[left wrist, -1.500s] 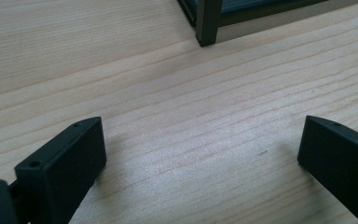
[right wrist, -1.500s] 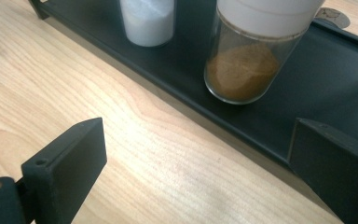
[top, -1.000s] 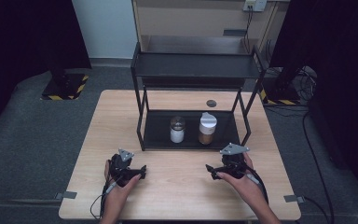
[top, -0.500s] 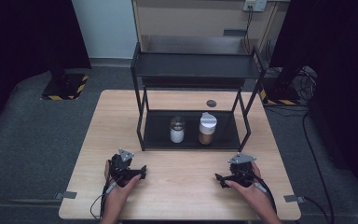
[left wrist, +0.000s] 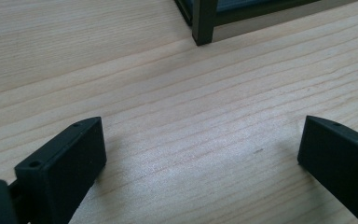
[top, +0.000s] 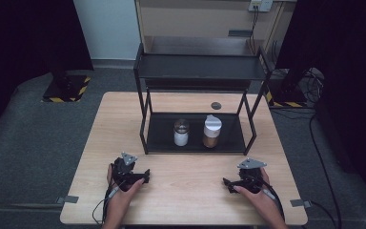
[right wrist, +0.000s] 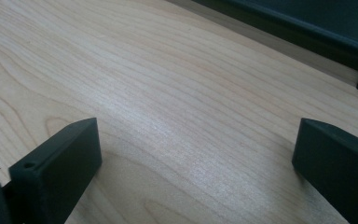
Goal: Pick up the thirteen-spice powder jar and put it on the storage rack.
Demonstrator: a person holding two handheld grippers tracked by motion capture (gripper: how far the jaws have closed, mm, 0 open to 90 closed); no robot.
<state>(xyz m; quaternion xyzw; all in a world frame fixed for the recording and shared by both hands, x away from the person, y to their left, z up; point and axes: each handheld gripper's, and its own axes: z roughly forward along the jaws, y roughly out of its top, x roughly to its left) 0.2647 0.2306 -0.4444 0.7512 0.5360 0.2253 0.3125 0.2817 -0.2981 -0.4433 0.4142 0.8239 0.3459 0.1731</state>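
Observation:
On the lower shelf of a black two-tier rack stand two jars side by side: a glass jar with white contents and a white-lidded jar with brown contents. My left gripper rests low over the table's front left, open, with bare wood between its jaws. A rack foot stands ahead of it. My right gripper sits at the front right, open and holding nothing. Its jaws have just been opening wider. Both grippers are well in front of the rack.
A small dark disc lies on the wooden table behind the rack. The rack's base edge runs across the far side of the right gripper view. Cables trail from both grippers over the front edge.
My right gripper has shifted right and toward the front edge, sinking closer to the table. The left gripper and both jars have stayed put.

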